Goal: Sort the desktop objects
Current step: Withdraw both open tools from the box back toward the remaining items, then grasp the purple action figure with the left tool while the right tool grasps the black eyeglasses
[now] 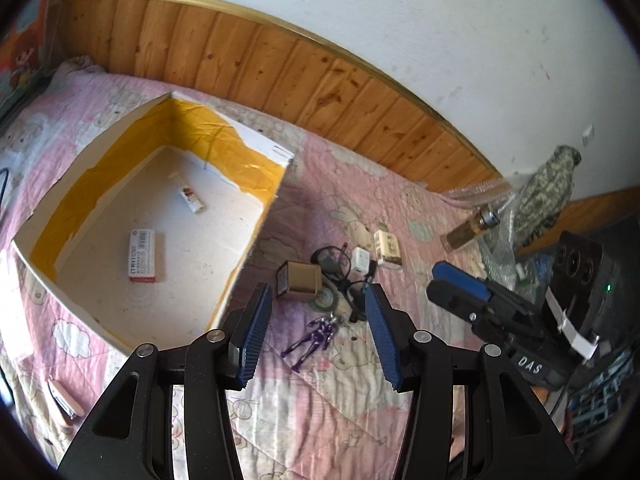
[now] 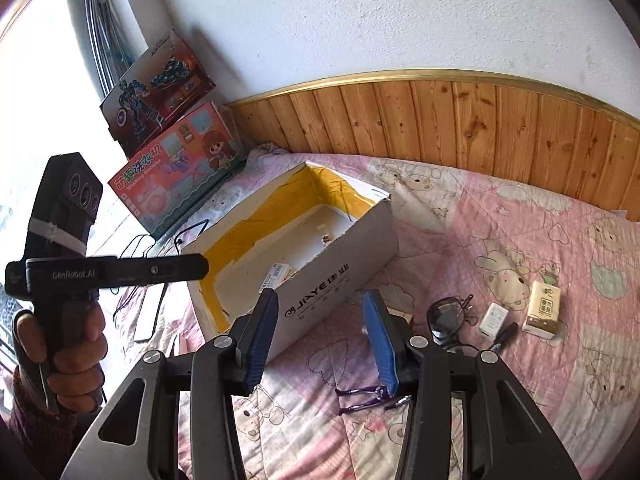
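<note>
With both the left gripper (image 1: 316, 332) and right gripper (image 2: 320, 336) hovering wide-fingered and empty, the purple figure (image 1: 314, 338) is lying on the quilt (image 1: 360, 380) beside tangled glasses (image 1: 340, 276), risking a snagged pickup

A pink quilt with bear prints (image 2: 500, 224) covers the bed, wooden wall panelling (image 2: 460, 120) runs behind it under a white wall (image 2: 380, 16), and two toy boxes (image 2: 176, 160) lean stacked in the corner by the bright window (image 2: 40, 100).
</note>
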Demonstrator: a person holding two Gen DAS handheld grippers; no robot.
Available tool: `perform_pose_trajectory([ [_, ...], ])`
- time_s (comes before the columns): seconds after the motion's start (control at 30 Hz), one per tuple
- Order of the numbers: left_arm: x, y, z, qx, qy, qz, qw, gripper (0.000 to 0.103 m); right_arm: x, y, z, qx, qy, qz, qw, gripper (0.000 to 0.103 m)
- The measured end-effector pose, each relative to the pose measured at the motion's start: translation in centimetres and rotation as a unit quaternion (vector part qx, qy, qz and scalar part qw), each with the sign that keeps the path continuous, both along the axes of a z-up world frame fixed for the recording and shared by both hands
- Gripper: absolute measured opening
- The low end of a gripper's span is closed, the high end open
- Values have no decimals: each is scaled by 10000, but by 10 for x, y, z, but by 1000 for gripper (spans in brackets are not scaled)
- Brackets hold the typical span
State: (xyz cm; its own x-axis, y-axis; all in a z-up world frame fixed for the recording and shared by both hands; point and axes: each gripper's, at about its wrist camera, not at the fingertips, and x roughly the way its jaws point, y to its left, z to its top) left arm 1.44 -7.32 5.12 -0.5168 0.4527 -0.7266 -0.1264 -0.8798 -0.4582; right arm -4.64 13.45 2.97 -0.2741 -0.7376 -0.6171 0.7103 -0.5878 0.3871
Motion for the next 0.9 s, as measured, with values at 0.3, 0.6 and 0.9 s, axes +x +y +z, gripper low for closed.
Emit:
perform_pose_trajectory([
  [0.3,4,93,-46,-999,-128,-1247,9871,51,-30,53,-60,686,-484,-666,9942,47],
  [0.6,-8,128,-116,-1753,-533,-1774,9669,51,-49,27,-126,1745,-206,-339,9839,58],
  [0.9,-26,137,-171,-1957,-833,-2083,9547,51,-65,-21,-171,2679,483,251,9619,73],
])
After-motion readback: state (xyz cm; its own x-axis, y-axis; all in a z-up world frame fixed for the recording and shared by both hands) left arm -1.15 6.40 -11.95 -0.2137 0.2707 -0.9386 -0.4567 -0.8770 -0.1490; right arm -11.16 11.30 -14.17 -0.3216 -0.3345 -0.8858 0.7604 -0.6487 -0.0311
